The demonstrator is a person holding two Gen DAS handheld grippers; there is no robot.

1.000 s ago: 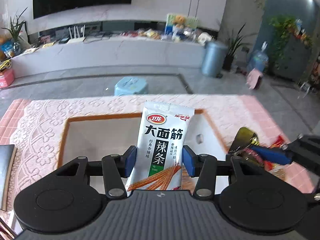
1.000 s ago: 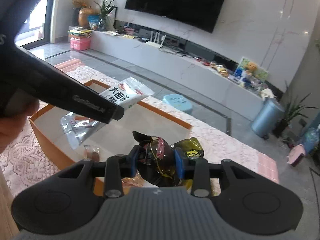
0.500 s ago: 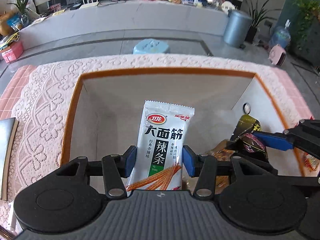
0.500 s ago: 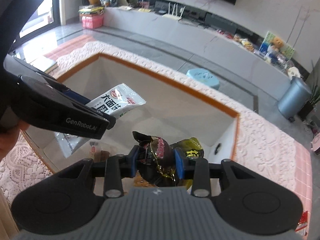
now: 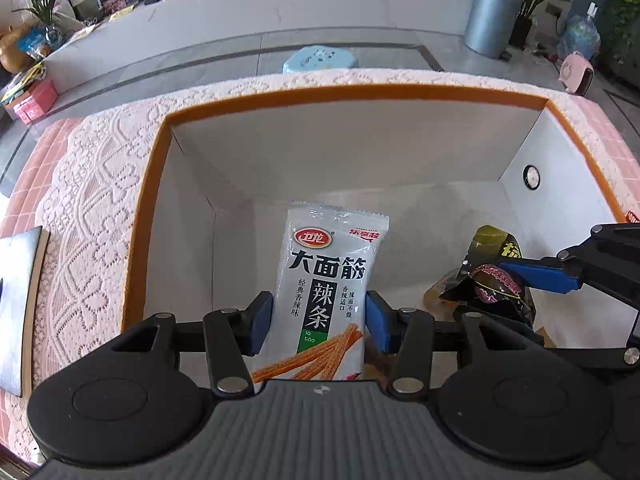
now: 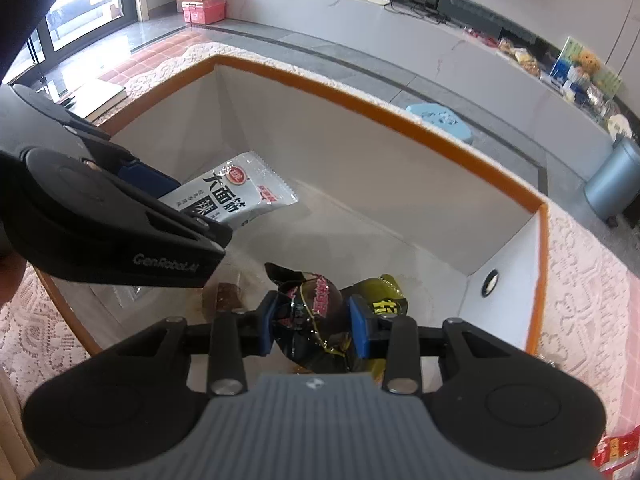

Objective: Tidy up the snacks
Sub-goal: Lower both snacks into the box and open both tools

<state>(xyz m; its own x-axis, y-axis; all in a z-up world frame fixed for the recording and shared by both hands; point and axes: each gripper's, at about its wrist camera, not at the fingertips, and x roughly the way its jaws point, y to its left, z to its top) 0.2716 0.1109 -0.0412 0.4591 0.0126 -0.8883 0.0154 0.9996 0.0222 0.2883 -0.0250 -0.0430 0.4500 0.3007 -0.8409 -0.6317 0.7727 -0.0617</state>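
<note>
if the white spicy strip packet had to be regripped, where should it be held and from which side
Hedged: grip the white packet across its narrow width, on the lower half, as the left gripper does now. It is a flat, limp pouch, so pads pressing its two long side edges suit it. Come from above the box, whose walls block side approaches.

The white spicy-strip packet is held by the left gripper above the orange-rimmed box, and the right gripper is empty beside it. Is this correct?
Not quite. The right gripper is not empty: the right wrist view shows it shut on a dark snack packet. The rest holds: the left gripper holds the white spicy-strip packet above the orange-rimmed box.
</note>
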